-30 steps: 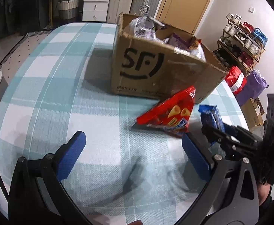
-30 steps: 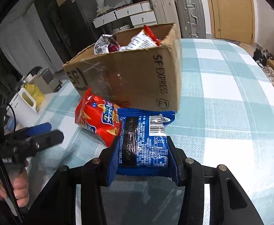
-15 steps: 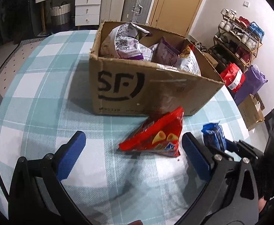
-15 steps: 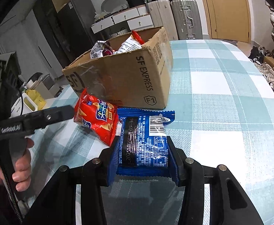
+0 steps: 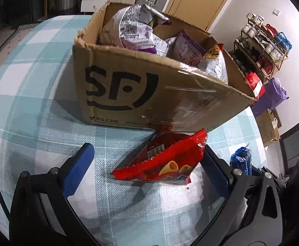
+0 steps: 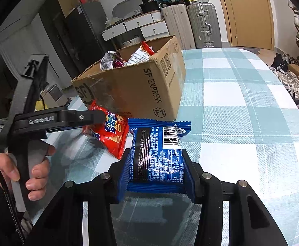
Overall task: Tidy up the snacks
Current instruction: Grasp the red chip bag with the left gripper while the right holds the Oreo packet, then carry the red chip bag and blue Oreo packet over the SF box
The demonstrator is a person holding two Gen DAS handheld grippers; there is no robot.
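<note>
since a second ago the left gripper [image 5: 147, 162] has swung in on the red chip bag [image 5: 165, 162], which now lies between its blue pads instead of out ahead at 1 o'clock; the cardboard box [image 5: 141, 90] fills far more of the left wrist view than it did. its jaws are spread wide, one pad [image 5: 78, 169] at 9 o'clock of the bag and apart from it, the other at 3 o'clock just beside the bag's edge; whether that one touches cannot be told. the red chip bag lies flat on the checked table [image 5: 26, 94], its top corner right at the foot of the box's printed wall, at 6 o'clock of the box. the box stands open and holds several purple and white snack bags [image 5: 129, 28].

the right gripper [image 6: 156, 162] has kept its grip: its jaws are clenched on the blue biscuit packet [image 6: 159, 151], pressing both long sides, barcode face up, held above the table at 6 o'clock of the box's corner [image 6: 159, 110]. in the right wrist view the left gripper [image 6: 67, 119] reaches in from 9 o'clock, its tip over the red chip bag [image 6: 110, 135], with the person's hand [image 6: 26, 170] wrapped round the handle.
</note>
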